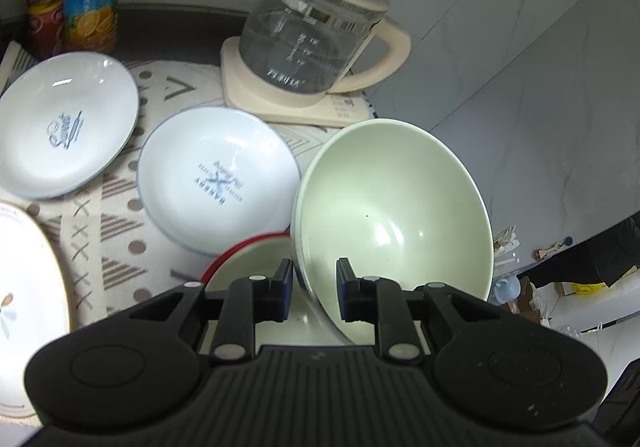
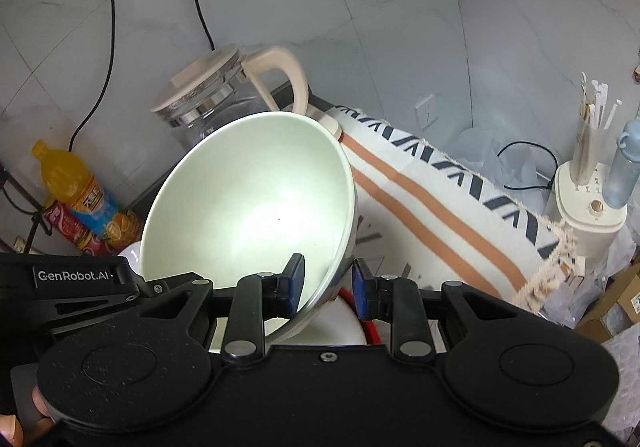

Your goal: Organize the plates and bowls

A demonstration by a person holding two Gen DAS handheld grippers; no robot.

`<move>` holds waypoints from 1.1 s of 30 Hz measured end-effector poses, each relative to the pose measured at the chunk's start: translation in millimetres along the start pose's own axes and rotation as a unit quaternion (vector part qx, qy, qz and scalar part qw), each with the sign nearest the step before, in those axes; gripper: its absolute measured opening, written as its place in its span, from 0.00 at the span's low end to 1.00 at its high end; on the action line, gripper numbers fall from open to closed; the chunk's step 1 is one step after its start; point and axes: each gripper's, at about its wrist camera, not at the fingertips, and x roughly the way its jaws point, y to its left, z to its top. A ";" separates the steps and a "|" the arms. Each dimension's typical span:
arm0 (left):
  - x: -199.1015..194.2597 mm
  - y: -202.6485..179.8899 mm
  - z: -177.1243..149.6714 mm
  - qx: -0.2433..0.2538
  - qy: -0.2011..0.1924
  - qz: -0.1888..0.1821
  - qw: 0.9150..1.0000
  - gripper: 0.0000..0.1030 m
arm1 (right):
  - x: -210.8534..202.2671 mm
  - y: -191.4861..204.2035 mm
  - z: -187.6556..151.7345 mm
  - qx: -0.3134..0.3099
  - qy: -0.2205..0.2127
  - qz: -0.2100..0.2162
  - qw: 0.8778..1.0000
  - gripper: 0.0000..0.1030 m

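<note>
Above the red-rimmed bowl [image 1: 248, 259] we carry the green bowl [image 1: 392, 215], tilted, left gripper [image 1: 314, 287] & right gripper [image 2: 328, 283] both pinching its rim w/ narrow jaws—uneven pull could slip it.

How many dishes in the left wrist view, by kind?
White plates with blue print: 2
White plate with gold rim: 1
Pale green bowl: 1
Red-rimmed bowl: 1
Total: 5
</note>
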 end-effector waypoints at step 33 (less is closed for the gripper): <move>0.9 41.4 -52.4 -0.055 0.050 0.008 0.997 0.19 | -2.7 4.5 -53.9 -0.038 0.054 -0.029 0.997 0.24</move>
